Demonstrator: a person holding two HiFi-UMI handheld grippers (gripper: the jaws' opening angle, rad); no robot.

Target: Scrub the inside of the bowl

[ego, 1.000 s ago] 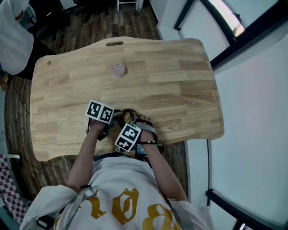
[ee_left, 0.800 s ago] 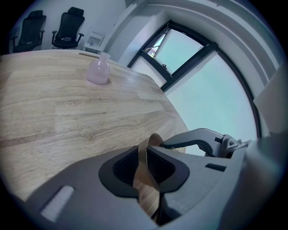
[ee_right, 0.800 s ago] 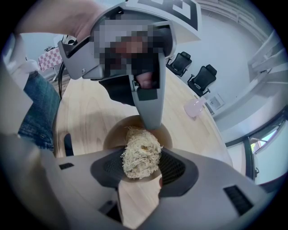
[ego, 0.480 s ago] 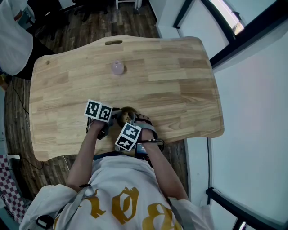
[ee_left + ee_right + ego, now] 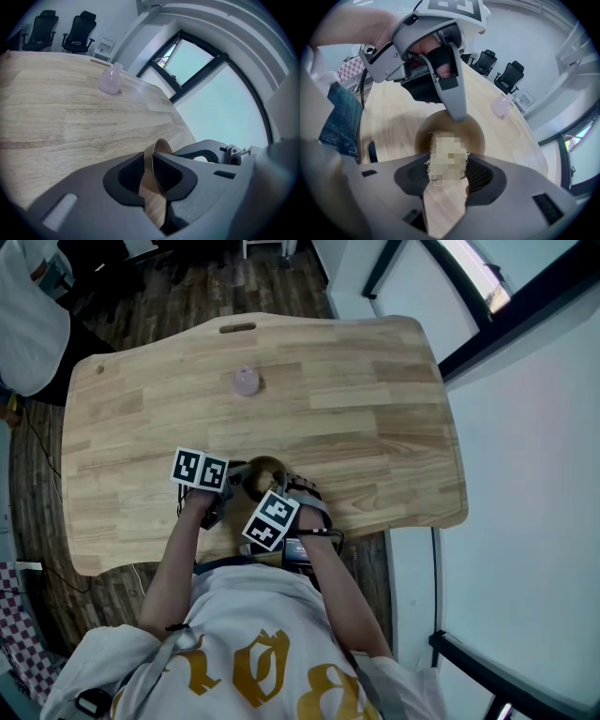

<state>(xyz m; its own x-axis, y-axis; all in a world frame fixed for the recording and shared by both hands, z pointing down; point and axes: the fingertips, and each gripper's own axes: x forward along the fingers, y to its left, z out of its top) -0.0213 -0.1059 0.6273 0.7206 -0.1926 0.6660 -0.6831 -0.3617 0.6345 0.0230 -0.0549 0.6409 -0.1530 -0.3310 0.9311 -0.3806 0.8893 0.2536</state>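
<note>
A small brown wooden bowl (image 5: 265, 469) sits near the table's front edge. My left gripper (image 5: 234, 482) is shut on the bowl's rim (image 5: 162, 146), with the thin wall standing between its pads. In the right gripper view, one left finger (image 5: 456, 98) reaches down onto the bowl's far rim. My right gripper (image 5: 447, 172) is shut on a pale, frayed scrubbing pad (image 5: 446, 158). The pad hangs over the near edge of the bowl (image 5: 474, 136), at its inside. From the head, the right gripper (image 5: 265, 495) comes in from the near right.
A small pink vase (image 5: 246, 382) stands at the far middle of the wooden table (image 5: 375, 427), well away from the bowl. The table's front edge runs just below the grippers. Office chairs (image 5: 501, 70) stand beyond the far side.
The left gripper has slid slightly left and the right gripper slightly right, so more of the bowl shows between them. The bowl stays held in the same spot.
</note>
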